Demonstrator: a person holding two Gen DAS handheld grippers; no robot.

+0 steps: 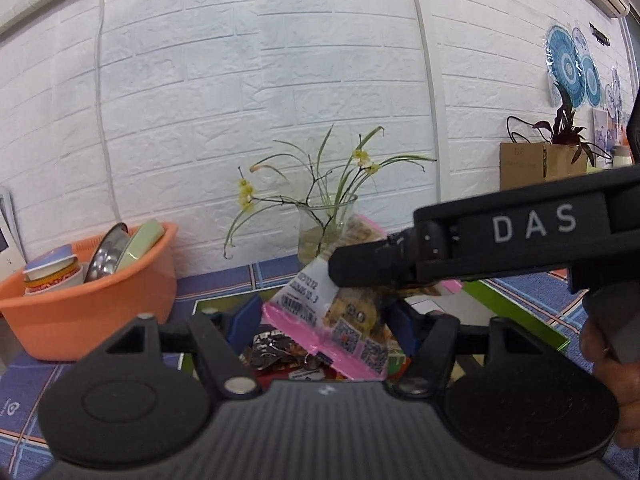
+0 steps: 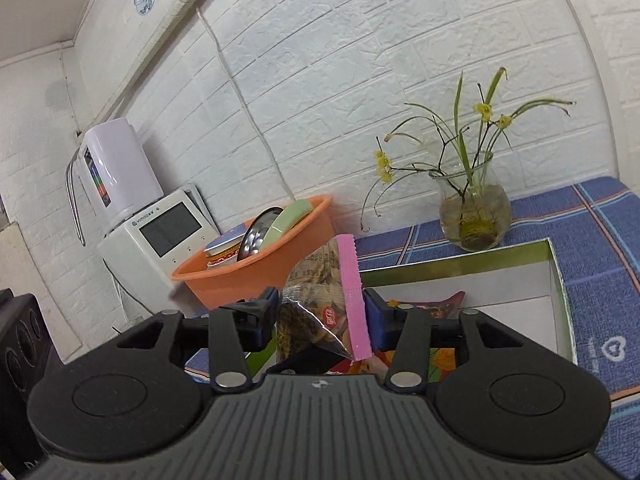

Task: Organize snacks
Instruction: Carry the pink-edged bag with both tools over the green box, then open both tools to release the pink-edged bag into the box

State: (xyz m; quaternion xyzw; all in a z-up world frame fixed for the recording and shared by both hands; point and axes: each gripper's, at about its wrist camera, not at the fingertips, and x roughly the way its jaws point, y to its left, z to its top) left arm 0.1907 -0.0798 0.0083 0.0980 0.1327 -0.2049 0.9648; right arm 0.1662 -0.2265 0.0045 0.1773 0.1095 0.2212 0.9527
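Orange basin (image 1: 92, 292): far-left counter edge, clear of the work.
Left gripper (image 1: 320, 328): jaws spread around the snack packet (image 1: 340, 320); contact cannot be told.
Right gripper (image 2: 320, 312): jaws released, packet between them.
Box (image 2: 560, 280): right.
Advice: secure one firm grasp, then lower the packet flat inside.

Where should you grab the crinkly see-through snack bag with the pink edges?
Grab the see-through snack bag with pink edges by its flat pink sealed strip, coming from the side with one finger on each face. The strip stands upright and thin, while the puffy middle is full of snacks that might crush.
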